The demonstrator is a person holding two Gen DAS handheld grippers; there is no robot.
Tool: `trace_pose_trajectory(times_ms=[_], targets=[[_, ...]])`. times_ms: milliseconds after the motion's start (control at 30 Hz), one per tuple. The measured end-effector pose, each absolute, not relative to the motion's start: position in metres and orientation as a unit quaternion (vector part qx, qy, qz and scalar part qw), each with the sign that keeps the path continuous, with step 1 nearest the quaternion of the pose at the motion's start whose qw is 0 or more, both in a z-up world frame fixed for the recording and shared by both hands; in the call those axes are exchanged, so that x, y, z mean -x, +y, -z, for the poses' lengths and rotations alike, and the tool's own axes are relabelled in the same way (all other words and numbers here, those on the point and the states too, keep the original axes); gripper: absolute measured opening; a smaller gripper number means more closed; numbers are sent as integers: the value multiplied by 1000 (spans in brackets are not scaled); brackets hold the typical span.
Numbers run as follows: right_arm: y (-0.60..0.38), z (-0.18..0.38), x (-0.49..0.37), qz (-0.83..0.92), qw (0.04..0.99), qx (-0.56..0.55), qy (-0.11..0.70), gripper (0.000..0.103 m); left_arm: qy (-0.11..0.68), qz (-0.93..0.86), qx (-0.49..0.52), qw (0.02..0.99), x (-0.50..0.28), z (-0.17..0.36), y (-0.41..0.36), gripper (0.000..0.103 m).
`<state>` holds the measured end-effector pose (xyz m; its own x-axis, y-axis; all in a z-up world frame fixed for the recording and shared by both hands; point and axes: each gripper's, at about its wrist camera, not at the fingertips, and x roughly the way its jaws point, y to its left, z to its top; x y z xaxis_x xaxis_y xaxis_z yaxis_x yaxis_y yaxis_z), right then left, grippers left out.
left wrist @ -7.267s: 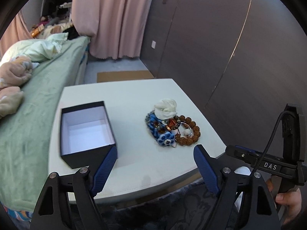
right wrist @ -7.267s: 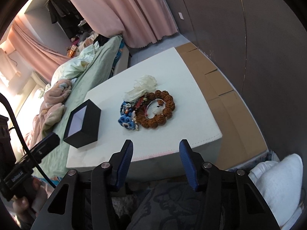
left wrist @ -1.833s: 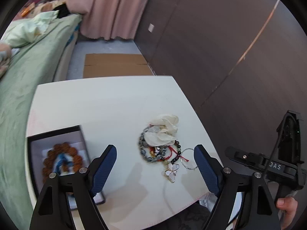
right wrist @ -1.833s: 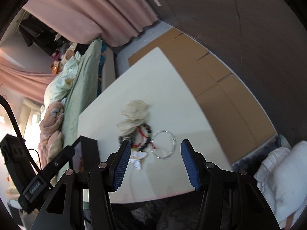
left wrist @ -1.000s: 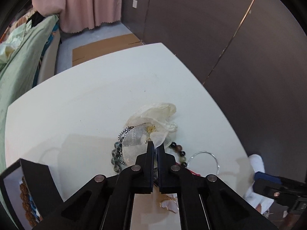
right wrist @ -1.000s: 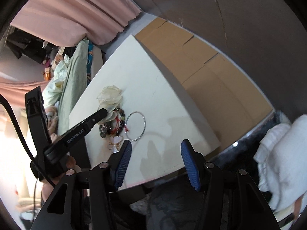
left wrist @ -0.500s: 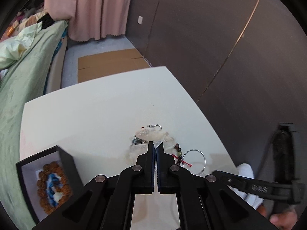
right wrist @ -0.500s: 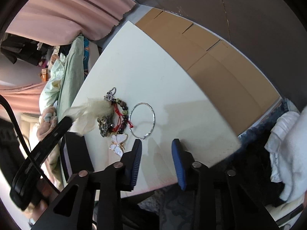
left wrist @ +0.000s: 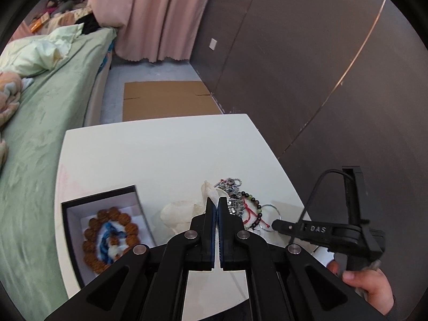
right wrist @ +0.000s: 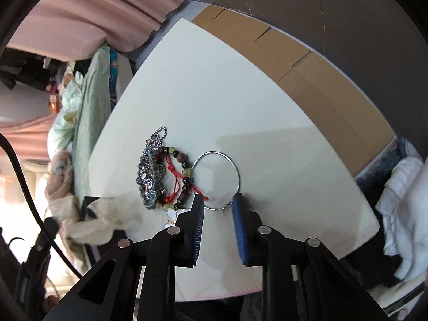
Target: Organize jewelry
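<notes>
My left gripper [left wrist: 216,200] is shut on a cream gauze pouch [left wrist: 182,212], which hangs above the white table [left wrist: 160,155] between the jewelry pile and the black box [left wrist: 67,206]. A brown bead bracelet [left wrist: 89,246] and a blue piece lie in the box. On the table lie a grey chain bracelet [right wrist: 151,176], a dark bead bracelet with red cord [right wrist: 184,171], a white butterfly pendant [right wrist: 171,215] and a silver ring bangle [right wrist: 218,180]. My right gripper [right wrist: 218,200] is low over the bangle with its jaws closing. The bangle's near edge lies between the fingers, which do not press on it.
A bed with a green sheet [left wrist: 40,133] runs along the table's left side. Flat cardboard [left wrist: 165,99] lies on the floor beyond the table, below dark wall panels. A white fluffy heap [right wrist: 401,200] sits past the table's right edge.
My left gripper has lifted the cream pouch off the jewelry pile and carried it up and left, toward the box. My right gripper has dropped to the silver bangle and narrowed its jaws.
</notes>
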<state>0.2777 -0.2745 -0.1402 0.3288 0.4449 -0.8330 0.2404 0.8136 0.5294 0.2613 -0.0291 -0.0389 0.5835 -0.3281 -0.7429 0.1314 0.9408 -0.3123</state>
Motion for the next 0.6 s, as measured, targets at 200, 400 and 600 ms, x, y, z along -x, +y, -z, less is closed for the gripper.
trace_pose_trajectory(times_ms=[200, 400, 600], targets=[[-262, 132, -293, -62, 775, -236, 583, 16, 429, 123, 128, 886, -251, 32, -16, 1], [-238, 122, -305, -47, 793, -142, 591, 15, 427, 120, 134, 886, -245, 32, -10, 1], [-232, 116, -311, -37, 799, -88, 594, 3, 424, 113, 143, 887, -240, 30, -1, 1]])
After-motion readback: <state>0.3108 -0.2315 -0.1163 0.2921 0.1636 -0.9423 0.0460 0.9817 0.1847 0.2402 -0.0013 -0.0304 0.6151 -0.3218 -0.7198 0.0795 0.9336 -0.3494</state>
